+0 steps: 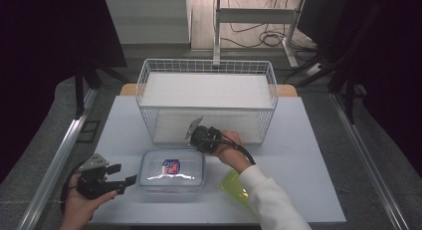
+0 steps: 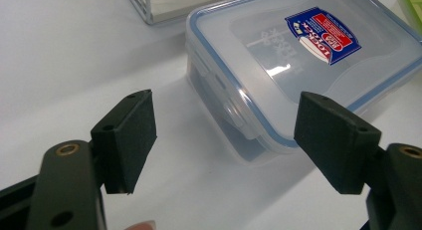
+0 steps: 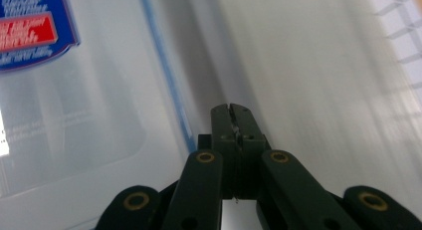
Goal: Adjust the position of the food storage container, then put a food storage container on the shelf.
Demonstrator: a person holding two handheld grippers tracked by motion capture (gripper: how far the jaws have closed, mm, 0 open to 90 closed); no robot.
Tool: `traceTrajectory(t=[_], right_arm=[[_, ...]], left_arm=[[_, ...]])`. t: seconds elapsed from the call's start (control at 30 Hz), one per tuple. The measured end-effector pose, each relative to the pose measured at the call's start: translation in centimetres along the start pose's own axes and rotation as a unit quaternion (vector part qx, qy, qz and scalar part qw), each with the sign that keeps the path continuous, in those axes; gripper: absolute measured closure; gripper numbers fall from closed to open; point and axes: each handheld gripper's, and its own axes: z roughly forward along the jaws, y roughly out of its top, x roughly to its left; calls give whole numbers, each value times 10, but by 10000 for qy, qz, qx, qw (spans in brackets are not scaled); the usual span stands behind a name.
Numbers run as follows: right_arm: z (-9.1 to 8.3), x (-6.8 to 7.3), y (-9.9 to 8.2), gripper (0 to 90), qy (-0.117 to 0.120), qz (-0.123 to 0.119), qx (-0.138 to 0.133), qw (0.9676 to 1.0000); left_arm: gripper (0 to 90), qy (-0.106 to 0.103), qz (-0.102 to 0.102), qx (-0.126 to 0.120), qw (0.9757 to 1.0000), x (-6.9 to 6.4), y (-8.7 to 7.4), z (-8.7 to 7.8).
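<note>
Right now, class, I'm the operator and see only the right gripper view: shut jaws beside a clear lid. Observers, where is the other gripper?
Observer: The left gripper sits left of the container, jaws open, aimed at its short side.
Operator: Touching it?
Observer: No; bare table shows between its pads and the container.
Operator: What's behind the container?
Observer: A white wire basket; a yellow-green thing lies by the sleeve.
</note>
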Motion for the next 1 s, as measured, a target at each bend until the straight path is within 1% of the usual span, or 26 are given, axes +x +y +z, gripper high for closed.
traceTrajectory(t=[0.03, 0.07, 0.13, 0.17, 0.23, 0.27, 0.33, 0.37, 0.4, 0.43, 0.47, 0.5, 0.53, 0.6, 0.63, 0.7, 0.77, 0.83, 0.9, 0.97, 1.0], right_arm=[[-4, -1, -1, 892, -39, 127, -74, 9999], [-8, -3, -3, 892, -57, 316, -194, 9993], [-19, -6, -8, 891, -49, 714, -355, 9968], [-24, -7, -11, 891, -19, 849, -429, 9955], [-33, -5, -18, 874, 18, 1093, -508, 9927], [-36, -3, -22, 866, 41, 1242, -543, 9908], [-42, 2, -31, 821, 98, 1438, -577, 9879], [-44, 5, -35, 792, 66, 1543, -592, 9862], [-45, 8, -39, 755, 94, 1666, -610, 9841], [-46, 10, -43, 689, 155, 1804, -638, 9814], [-46, 13, -47, 604, 162, 1906, -663, 9793], [-46, 15, -49, 547, 198, 2015, -691, 9768], [-47, 17, -52, 507, 260, 2134, -707, 9741], [-47, 20, -55, 394, 469, 2379, -807, 9668], [-47, 22, -58, 355, 568, 2541, -880, 9615], [-47, 23, -61, 313, 651, 2694, -954, 9561], [-46, 23, -64, 296, 766, 2823, -985, 9512], [-45, 24, -65, 286, 755, 2796, -967, 9522], [-44, 25, -66, 267, 795, 2847, -967, 9504], [-44, 26, -66, 252, 785, 2856, -985, 9500], [-44, 27, -65, 245, 786, 2888, -991, 9490]], left_arm=[[249, 2, -7, -14, 10000, 0, 0, 0], [249, 4, -14, -21, 10000, 1, 0, 0], [249, -12, -26, -34, 10000, 1, 0, 0], [248, -22, -24, -26, 10000, 2, 0, 0], [248, -57, -23, 4, 10000, 2, 1, 2], [247, -69, -25, 14, 10000, 3, 1, 3], [246, -100, -47, 17, 9999, 3, 3, 6], [245, -120, -59, 25, 9999, 4, 5, 8], [236, -137, -95, 26, 9999, 4, 7, 9], [227, -155, -121, 14, 9998, 5, 9, 9], [223, -187, -129, -8, 9997, 5, 11, 10], [217, -229, -172, -27, 9996, 6, 13, 10], [207, -295, -211, -27, 9993, 7, 15, 10], [182, -396, -301, -6, 9988, 9, 18, 10], [172, -445, -355, -2, 9984, 10, 19, 11], [164, -563, -448, 23, 9974, 13, 20, 13], [161, -591, -532, 23, 9968, 15, 20, 14], [162, -633, -577, 38, 9963, 17, 21, 15], [161, -685, -657, 29, 9955, 18, 21, 16], [156, -763, -747, 46, 9943, 20, 22, 18], [152, -782, -779, 67, 9939, 21, 23, 19]])
